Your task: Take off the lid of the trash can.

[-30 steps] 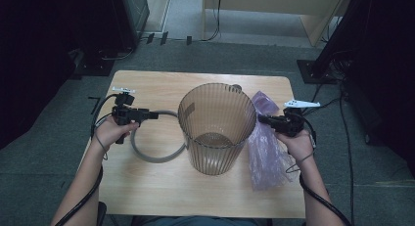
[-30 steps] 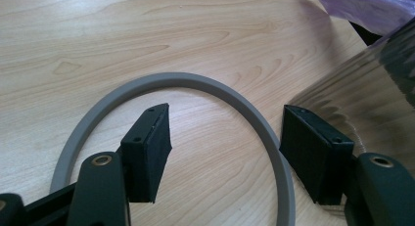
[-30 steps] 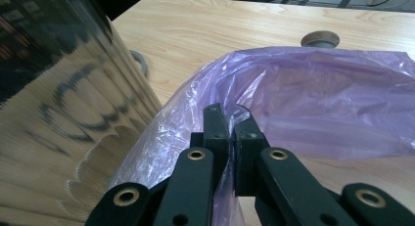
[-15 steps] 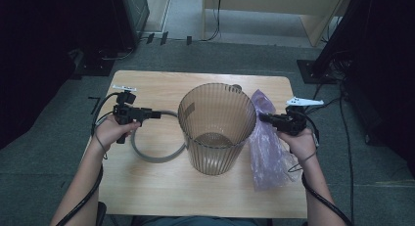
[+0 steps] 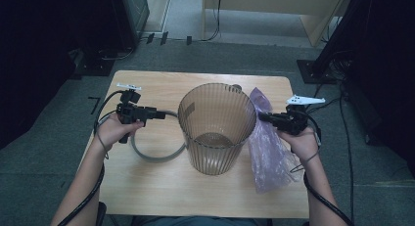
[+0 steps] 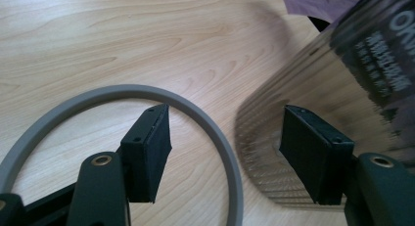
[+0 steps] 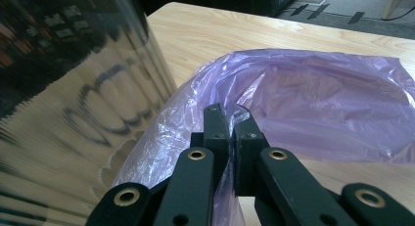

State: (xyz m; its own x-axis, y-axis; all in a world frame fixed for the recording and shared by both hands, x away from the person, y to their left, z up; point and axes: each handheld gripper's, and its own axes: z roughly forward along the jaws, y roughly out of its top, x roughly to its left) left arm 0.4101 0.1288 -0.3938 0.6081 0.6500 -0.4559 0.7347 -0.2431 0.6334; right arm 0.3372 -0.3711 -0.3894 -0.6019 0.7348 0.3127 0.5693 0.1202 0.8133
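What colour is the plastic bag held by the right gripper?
The plastic bag is translucent purple, clearest in the right gripper view.

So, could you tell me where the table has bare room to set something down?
The table is bare along the near edge in front of the bin, and along the far edge behind the grey ring. It is crowded mid-table, where ring, bin and purple bag sit side by side.

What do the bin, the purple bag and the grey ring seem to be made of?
Bin: probably translucent brown plastic, ribbed and glossy; it reflects light. Purple bag: thin plastic film, crinkled and shiny. Grey ring: matte, smooth, perhaps plastic or rubber; unclear.
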